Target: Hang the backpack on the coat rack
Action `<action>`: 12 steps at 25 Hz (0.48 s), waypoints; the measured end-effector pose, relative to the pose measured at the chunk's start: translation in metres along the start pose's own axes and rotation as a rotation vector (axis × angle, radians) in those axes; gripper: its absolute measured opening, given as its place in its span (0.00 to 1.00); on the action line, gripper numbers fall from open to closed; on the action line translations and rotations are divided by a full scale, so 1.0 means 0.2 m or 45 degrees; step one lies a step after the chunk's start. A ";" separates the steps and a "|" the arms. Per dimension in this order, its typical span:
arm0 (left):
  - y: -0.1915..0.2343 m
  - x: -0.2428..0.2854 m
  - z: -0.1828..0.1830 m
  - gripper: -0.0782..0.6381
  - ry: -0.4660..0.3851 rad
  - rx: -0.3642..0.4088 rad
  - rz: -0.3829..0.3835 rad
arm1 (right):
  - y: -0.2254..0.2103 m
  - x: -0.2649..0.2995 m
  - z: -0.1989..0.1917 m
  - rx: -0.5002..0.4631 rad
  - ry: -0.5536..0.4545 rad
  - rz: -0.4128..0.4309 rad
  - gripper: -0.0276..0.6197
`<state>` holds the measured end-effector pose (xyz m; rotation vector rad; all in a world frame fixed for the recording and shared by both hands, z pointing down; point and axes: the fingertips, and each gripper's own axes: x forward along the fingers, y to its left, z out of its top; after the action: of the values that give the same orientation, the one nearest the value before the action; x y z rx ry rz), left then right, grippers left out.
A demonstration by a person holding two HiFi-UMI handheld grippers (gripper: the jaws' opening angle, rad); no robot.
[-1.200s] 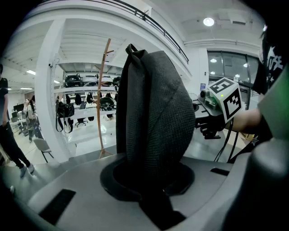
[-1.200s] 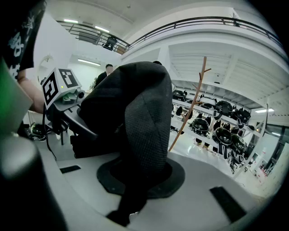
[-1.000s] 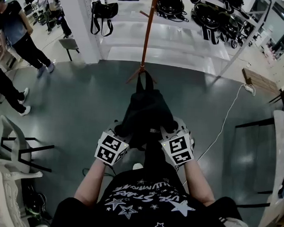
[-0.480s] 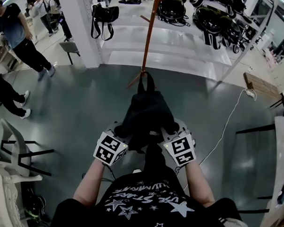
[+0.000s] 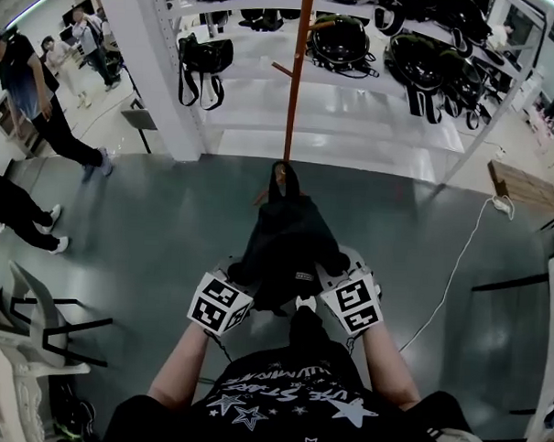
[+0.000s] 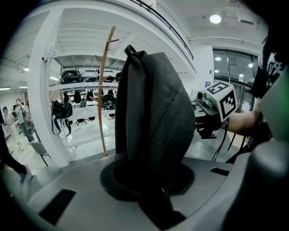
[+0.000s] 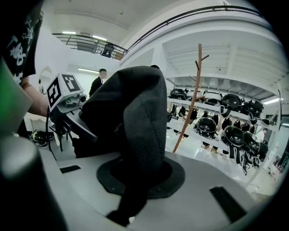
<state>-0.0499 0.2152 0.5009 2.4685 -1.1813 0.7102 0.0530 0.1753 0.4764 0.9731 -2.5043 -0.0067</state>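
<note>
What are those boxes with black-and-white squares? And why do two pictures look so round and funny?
No robot here: a person holds a grabbing tool in each hand. The patterned cubes are parts of those tools. One picture comes from a camera on the person's head, looking down. The two round ones come from cameras riding on the tools, and their lenses bend everything. The left tool and the right tool are both shut on a black backpack, holding it above the grey floor. Ahead stands a brown coat rack. The backpack is not hanging on it yet.
</note>
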 end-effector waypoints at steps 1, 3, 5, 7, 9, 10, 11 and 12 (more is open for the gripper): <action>0.03 0.05 0.04 0.24 0.006 0.000 0.003 | -0.06 0.04 0.01 0.004 -0.004 0.005 0.12; 0.10 0.15 0.12 0.24 0.017 0.005 0.010 | -0.19 0.11 0.02 0.010 -0.014 0.016 0.12; 0.16 0.25 0.20 0.24 0.029 0.012 0.022 | -0.31 0.19 0.04 0.017 -0.026 0.027 0.12; 0.22 0.34 0.29 0.24 0.033 0.017 0.034 | -0.44 0.25 0.06 0.019 -0.037 0.032 0.12; 0.28 0.43 0.38 0.24 0.029 0.021 0.045 | -0.57 0.31 0.09 0.011 -0.050 0.038 0.12; 0.31 0.48 0.42 0.24 0.025 0.022 0.052 | -0.63 0.34 0.11 0.005 -0.057 0.041 0.12; 0.34 0.52 0.45 0.24 0.022 0.021 0.060 | -0.68 0.38 0.12 -0.002 -0.063 0.044 0.12; 0.37 0.56 0.49 0.24 0.019 0.019 0.066 | -0.73 0.42 0.13 -0.008 -0.067 0.047 0.12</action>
<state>-0.0195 0.0518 0.4878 2.4483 -1.2433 0.7533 0.0817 0.0071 0.4627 0.9358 -2.5683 -0.0287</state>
